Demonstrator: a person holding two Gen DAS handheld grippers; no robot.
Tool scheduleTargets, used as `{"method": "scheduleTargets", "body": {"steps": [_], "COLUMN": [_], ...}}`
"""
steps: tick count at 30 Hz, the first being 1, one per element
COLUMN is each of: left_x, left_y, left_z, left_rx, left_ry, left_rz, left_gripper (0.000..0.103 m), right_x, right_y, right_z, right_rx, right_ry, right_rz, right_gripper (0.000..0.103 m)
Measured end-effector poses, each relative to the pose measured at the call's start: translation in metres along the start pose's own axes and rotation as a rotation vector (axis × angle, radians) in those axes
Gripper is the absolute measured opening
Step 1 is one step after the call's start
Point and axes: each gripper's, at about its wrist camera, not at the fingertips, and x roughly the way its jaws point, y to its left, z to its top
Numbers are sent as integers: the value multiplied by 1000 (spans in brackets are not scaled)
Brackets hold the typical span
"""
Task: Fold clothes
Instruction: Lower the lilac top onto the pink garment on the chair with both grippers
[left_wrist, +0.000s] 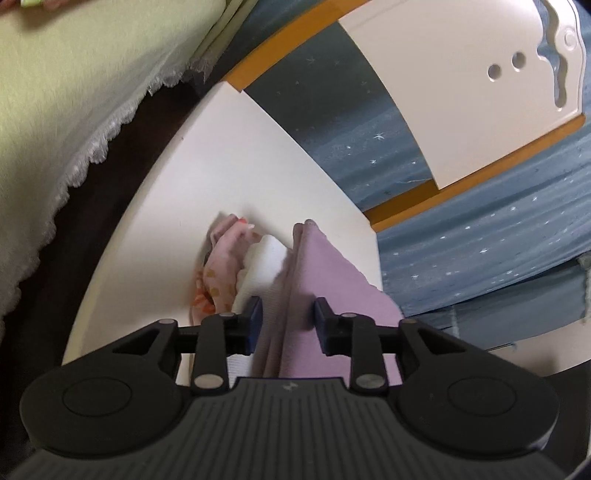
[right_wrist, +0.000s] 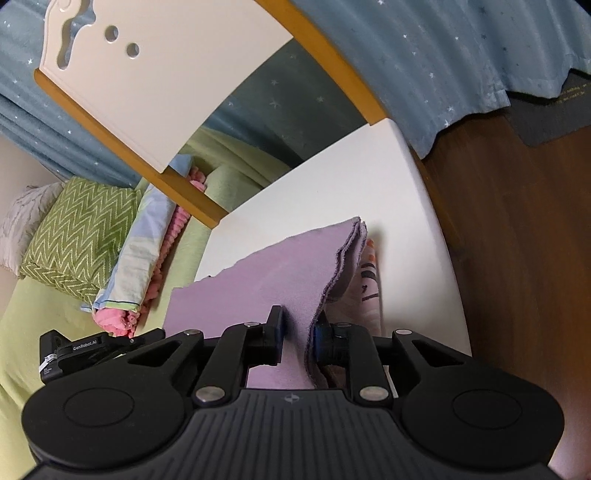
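Observation:
A lilac cloth (left_wrist: 325, 273), folded in layers, lies on a white chair seat (left_wrist: 177, 177). My left gripper (left_wrist: 287, 325) has its jaws around one end of the cloth, with a gap between pads and fabric. My right gripper (right_wrist: 298, 338) has its jaws closed around the other end of the lilac cloth (right_wrist: 280, 266). Under and beside the cloth lie a pink patterned garment (left_wrist: 221, 273) and a white piece (left_wrist: 266, 258). The patterned garment also shows in the right wrist view (right_wrist: 369, 291).
The chair's white backrest (right_wrist: 159, 88) with orange posts (right_wrist: 192, 199) stands behind the seat (right_wrist: 369, 177). A bed with green sheet (right_wrist: 44, 321), a green zigzag pillow (right_wrist: 77, 236) and a rolled pink blanket (right_wrist: 155, 277) is on one side. Blue starred curtain (left_wrist: 480, 236) and wood floor (right_wrist: 517, 221) are on the other.

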Motion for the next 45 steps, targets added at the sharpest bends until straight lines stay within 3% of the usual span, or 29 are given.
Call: {"method": "scheduleTargets", "body": {"steps": [6,8,11,17,25,31,39,42,43,44,45], "left_x": [14,15,9,-15,-52,-49,-28,-19,-16,-15,-16], "left_y": [-4,-9,-16,-46,-53,-45,-26,-15,-12,-10,-9], "left_z": [-3,-4,-7,-23,-36,-31,-21,-22,-24,-25,-26], "left_rx": [49,81,112,208,205,188,162,157,163,166,172], "left_ry": [43,40,21,-49,-112,-102,-67,-47,-43,-41,-42], "left_rz": [-55,-45,-49,-42,-56,-30,3,52,70,78,83], "left_gripper": [27,10,6,6,5,5,5,5,6,7,8], "right_x": [4,2,-2,-23,-33,-25,4,18,20,21,23], "right_y": [-4,-3,0,26,53,60,37,34,33,33,32], "right_z": [-1,-1,-1,2,8,7,11,8,7,5,4], "right_rx": [9,-2,-24,-97,-143,-143,-108,-144,-153,-162,-171], "right_ry": [1,-9,-26,-73,-71,-38,14,28,22,16,10], "right_rz": [1,1,1,46,82,74,5,-50,-72,-94,-116], "right_gripper": [20,17,10,9,9,9,9,15,22,37,46]}}
